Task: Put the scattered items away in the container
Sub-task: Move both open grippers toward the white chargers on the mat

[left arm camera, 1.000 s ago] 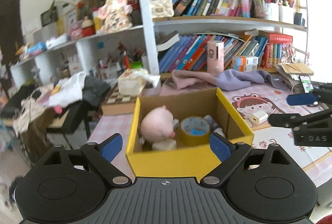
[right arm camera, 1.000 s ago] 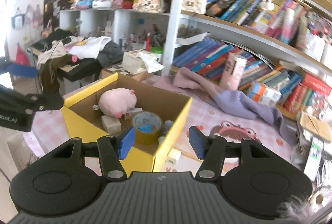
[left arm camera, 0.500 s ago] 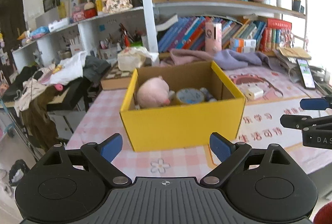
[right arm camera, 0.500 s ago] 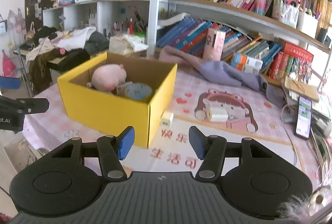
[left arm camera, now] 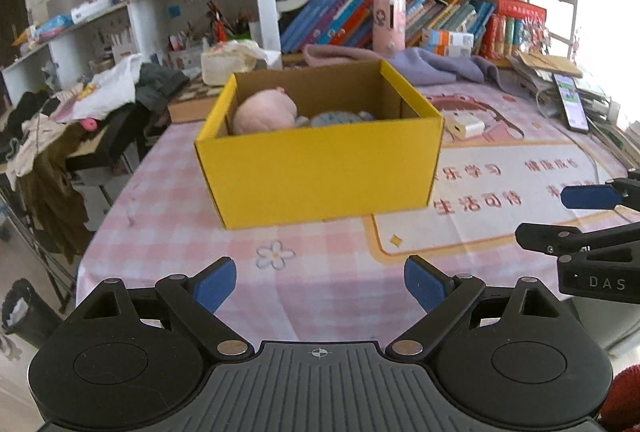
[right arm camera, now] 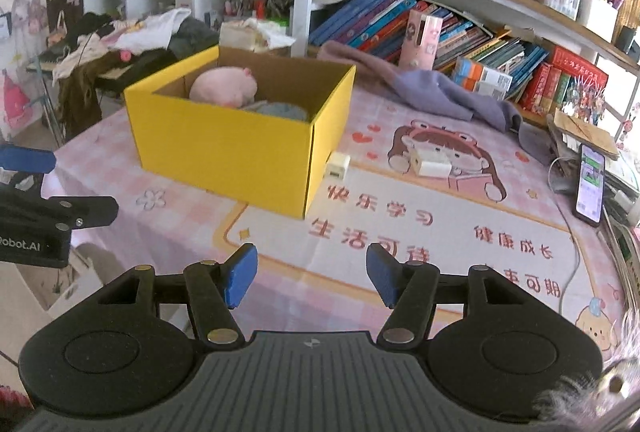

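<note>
A yellow cardboard box [right arm camera: 236,148] sat on a worktop [left arm camera: 192,244] covered in a pink checked cloth; inside it lay a pink plush toy [right arm camera: 223,87] and a bluish roll of tape [right arm camera: 280,111], its lower part hidden by the box wall. Two small white items remained outside; a white block [right arm camera: 338,165] lay just beside the box's right wall, and a white charger [right arm camera: 432,161] lay on the cartoon mat [right arm camera: 400,228], apart from the box.

The sorting looked partly done, with these two pieces left to collect; the next move would likely call for the right tool [right arm camera: 312,274] to reach forward over the mat, settle its pads either side of one white item, and close.

Both tools pointed downward at a slant toward the worktop, held back from the box near the worktop's front edge. The left tool [left arm camera: 320,282] stood spread wide with nothing between its blue pads; the right tool's jaws were opening, also empty. Each tool appeared at the edge of the other's view, side by side.
</note>
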Tool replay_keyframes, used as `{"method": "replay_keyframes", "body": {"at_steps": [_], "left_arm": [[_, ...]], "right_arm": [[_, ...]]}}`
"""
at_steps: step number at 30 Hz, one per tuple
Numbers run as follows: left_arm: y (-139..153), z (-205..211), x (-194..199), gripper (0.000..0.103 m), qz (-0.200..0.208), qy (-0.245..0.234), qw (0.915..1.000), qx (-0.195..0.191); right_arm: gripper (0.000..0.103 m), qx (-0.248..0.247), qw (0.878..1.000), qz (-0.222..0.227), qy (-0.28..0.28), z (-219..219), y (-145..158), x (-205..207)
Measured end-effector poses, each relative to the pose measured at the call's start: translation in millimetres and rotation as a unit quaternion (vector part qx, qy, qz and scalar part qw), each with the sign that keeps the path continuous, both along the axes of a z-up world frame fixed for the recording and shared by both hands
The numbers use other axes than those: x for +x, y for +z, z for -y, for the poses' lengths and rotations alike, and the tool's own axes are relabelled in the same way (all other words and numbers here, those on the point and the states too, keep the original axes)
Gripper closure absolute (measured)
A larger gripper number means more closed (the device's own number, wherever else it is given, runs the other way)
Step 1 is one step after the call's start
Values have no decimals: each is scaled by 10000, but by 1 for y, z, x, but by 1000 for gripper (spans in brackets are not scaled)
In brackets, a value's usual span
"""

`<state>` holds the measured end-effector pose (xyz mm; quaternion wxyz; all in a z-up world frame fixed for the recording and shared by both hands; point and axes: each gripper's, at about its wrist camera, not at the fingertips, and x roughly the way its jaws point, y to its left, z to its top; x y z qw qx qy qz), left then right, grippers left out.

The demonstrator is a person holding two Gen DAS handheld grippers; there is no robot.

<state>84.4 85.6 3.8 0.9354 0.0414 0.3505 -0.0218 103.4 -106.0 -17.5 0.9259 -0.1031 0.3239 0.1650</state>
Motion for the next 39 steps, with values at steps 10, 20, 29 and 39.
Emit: {"method": "replay_keyframes", "body": {"at_steps": [10, 20, 29, 39], "left_arm": [[-10, 10, 3, 10, -247, -272, 9991, -199], [-18, 29, 22, 10, -451, -653, 9964, -297], [-22, 58, 39, 10, -592, -1108, 9919, -191], [-23, 83, 62, 10, -582, -1327, 9894, -97]], "right_arm": [[33, -231, 9994, -264, -24, 2, -6, -6], [24, -411, 9980, -328, -352, 20, -10, -3], [22, -500, 9963, -446, -533, 37, -16, 9], [22, -462, 9955, -459, -692, 60, -18, 32]]}}
